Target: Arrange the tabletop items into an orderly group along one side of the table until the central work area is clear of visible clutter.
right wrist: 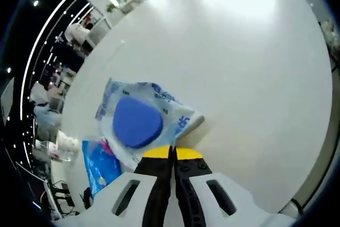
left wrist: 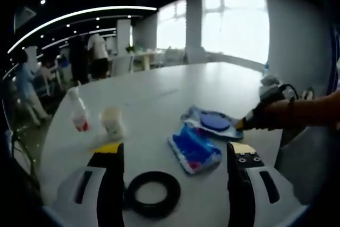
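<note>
Blue-printed packet [right wrist: 143,118], right hand-held gripper [right wrist: 172,155] clamped

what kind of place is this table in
Probably an open-plan office or shared workspace. The big white table stands in a large room with curved strip ceiling lights, tall bright windows, and people standing among other desks in the background.

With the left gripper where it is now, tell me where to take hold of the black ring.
Grip the black ring across its band on the near-left arc, coming straight down from above. It lies flat on the white table between the open jaws of the left gripper, so one jaw can probably drop into its open centre, the other outside.
</note>
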